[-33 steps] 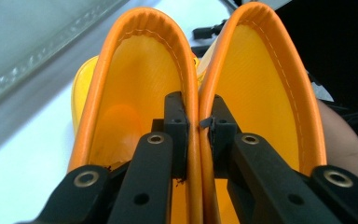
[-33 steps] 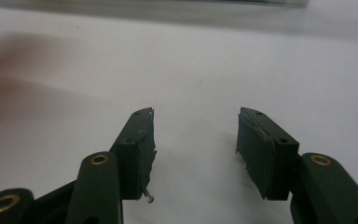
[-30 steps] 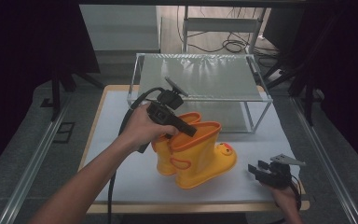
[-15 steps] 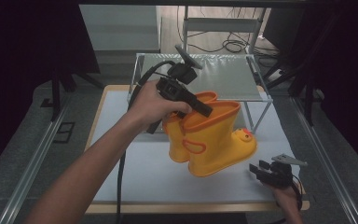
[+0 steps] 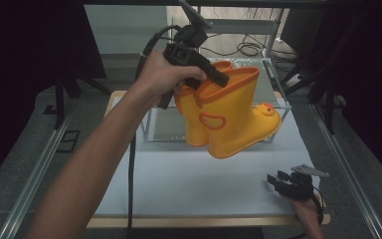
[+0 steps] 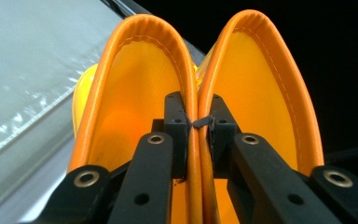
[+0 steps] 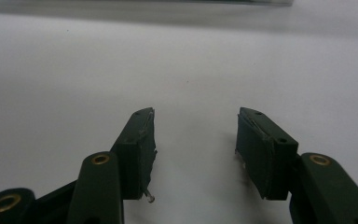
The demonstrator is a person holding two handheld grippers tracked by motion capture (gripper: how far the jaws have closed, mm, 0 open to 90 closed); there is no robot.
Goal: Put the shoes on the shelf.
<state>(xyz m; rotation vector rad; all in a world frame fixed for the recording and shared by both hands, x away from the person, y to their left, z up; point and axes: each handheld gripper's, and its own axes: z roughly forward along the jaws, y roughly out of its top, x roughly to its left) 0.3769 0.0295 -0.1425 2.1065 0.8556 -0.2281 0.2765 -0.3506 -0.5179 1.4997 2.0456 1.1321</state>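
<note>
Boots [image 5: 229, 112] hang in the air over the desk [image 5: 199, 184], two yellow rubber rain boots with orange rims. The left tongs [image 5: 214, 77] hold them up. In the high view the person's left hand [image 5: 161, 74] grips the black tool, and its jaws bite down on the tops of the boots. In the left gripper view the two orange rims [image 6: 198, 88] are pressed flat together, side by side, and the left tongs [image 6: 198, 123] squeeze them tight, one jaw inside each boot. The boots tilt a little, with the toes pointing to the right side of the high view. One toe has a small duck face [image 5: 266, 110] on it. The soles are well above the desk and touch nothing.

Behind the boots stands a see-through rack [image 5: 164, 124] with a metal frame.

The right tongs [image 5: 281, 183] rest low near the front right corner of the desk, well apart from the boots. In the right gripper view the right tongs [image 7: 196, 140] stand wide open over the bare white desk [image 7: 177, 65], and they hold nothing.
</note>
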